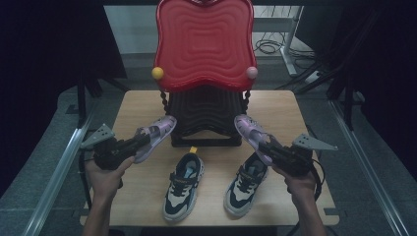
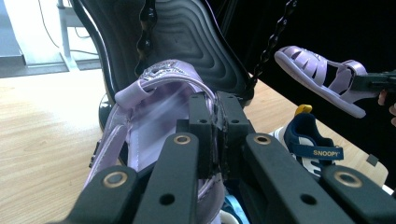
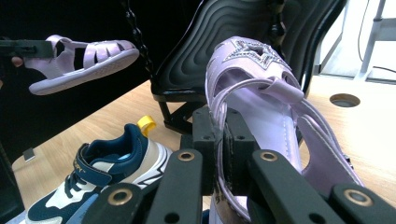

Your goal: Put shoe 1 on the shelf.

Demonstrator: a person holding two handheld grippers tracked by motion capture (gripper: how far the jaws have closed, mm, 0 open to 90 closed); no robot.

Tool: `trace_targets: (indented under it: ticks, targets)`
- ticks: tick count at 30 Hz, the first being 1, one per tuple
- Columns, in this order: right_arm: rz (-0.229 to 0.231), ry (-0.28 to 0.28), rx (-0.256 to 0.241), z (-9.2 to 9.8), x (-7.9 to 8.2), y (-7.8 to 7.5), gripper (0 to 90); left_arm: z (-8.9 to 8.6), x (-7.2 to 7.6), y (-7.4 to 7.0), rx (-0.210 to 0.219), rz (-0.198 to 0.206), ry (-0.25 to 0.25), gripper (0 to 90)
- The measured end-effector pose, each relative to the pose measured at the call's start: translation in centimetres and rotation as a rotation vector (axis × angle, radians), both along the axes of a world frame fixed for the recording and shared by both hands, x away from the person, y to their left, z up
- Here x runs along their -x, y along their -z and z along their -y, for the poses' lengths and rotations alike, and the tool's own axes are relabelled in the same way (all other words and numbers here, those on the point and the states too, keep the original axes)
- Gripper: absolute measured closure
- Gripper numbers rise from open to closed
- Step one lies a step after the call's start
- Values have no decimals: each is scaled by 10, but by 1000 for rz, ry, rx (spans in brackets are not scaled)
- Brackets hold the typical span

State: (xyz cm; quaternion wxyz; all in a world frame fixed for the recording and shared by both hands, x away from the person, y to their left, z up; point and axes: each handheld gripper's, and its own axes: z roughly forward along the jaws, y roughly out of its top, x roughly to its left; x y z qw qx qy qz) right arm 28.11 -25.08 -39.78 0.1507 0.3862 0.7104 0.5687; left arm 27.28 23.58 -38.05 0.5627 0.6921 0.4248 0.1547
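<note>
Each hand holds up a lilac sandal above the table. My left gripper is shut on the heel strap of the left sandal, seen close up as a lilac sandal in the left gripper view. My right gripper is shut on the heel strap of the right sandal, whose star-decorated toe points away in the right gripper view. Two navy and cream sneakers lie on the wooden table between the grippers.
A two-tier rack stands at the table's back middle, with a red wavy top tray and a black lower shelf. Table legs and cables lie on the floor behind. Dark curtains close both sides.
</note>
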Motion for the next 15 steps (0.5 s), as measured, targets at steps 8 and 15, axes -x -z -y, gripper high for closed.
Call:
trace_targets:
  ticks: [8, 15]
  targets:
    - [-5, -17, 0, -11, -6, 0, 856, 5, -3, 0, 9, 22, -14, 865]
    - [-3, -34, -4, -19, -9, -1, 856, 10, -2, -1, 9, 24, 4, 865]
